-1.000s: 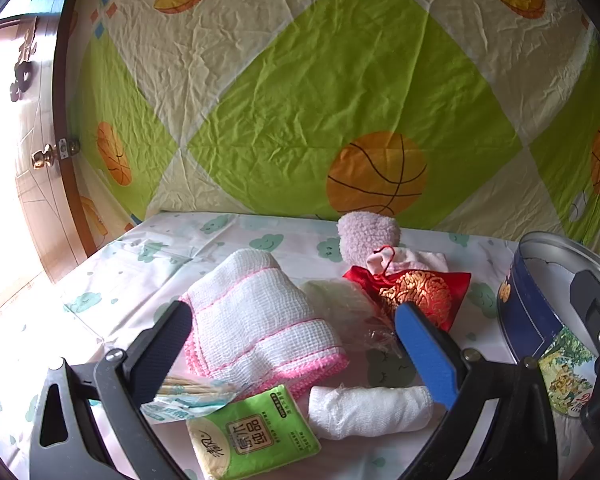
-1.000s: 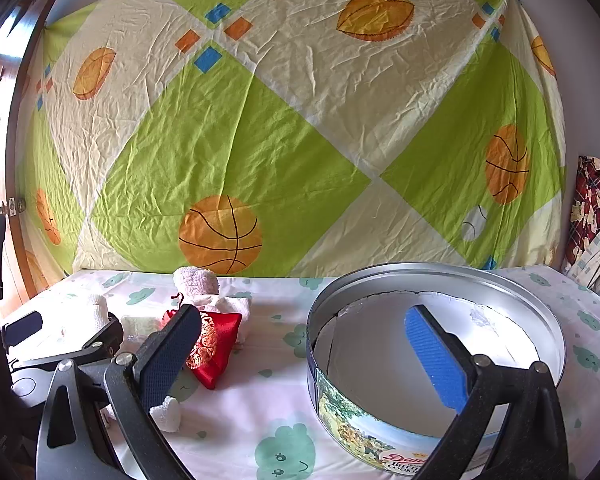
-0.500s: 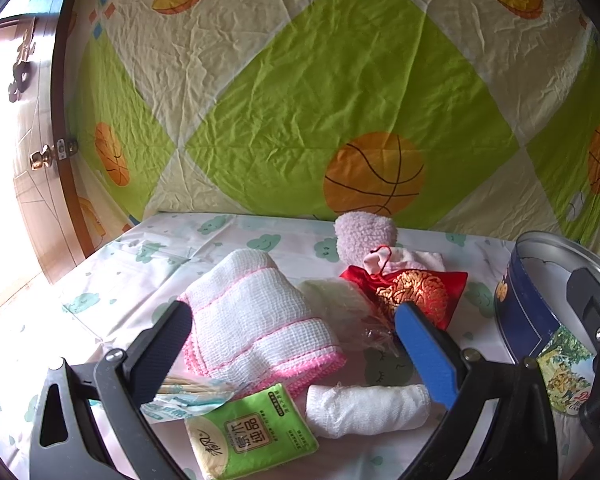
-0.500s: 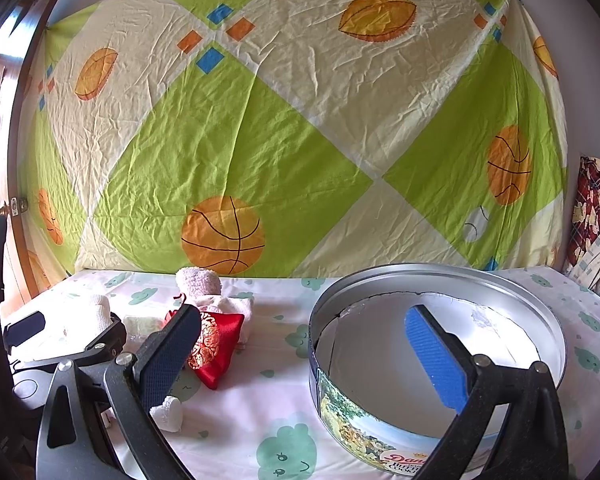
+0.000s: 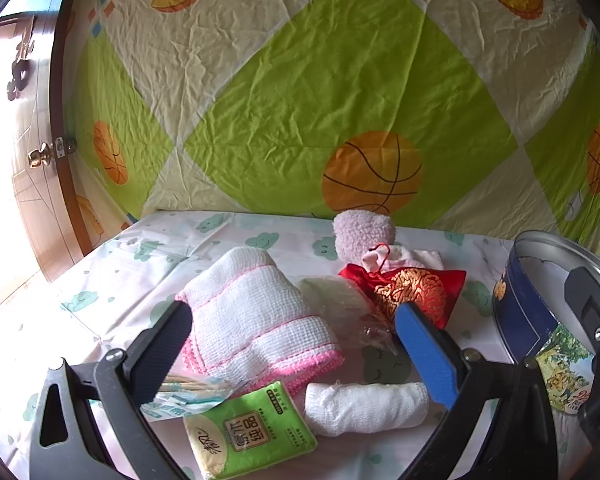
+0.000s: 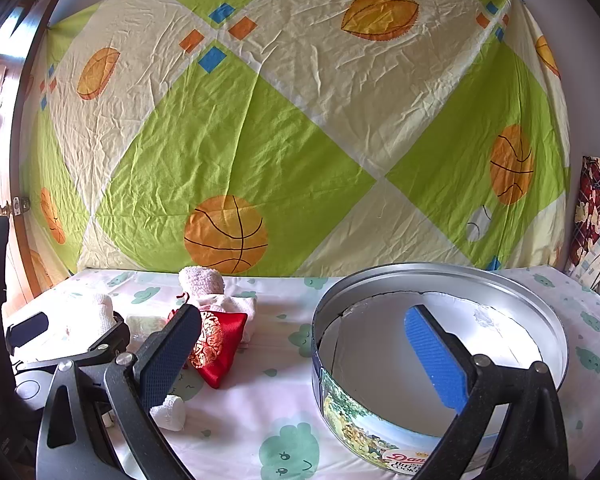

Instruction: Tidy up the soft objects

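Hovering nearest the camera, the left tongs [image 5: 292,340] are spread wide and empty above a green tissue pack [image 5: 250,436] and a rolled white bandage [image 5: 366,408] on the tabletop [image 5: 112,280]. Just beyond lies a folded pink-edged white cloth [image 5: 252,320], then a red embroidered pouch [image 5: 410,290] to its right, with a fluffy pink sock [image 5: 362,234] farthest back. The right tongs [image 6: 300,360] are also spread and empty, over the near rim of an open cookie tin [image 6: 440,360] at the right.
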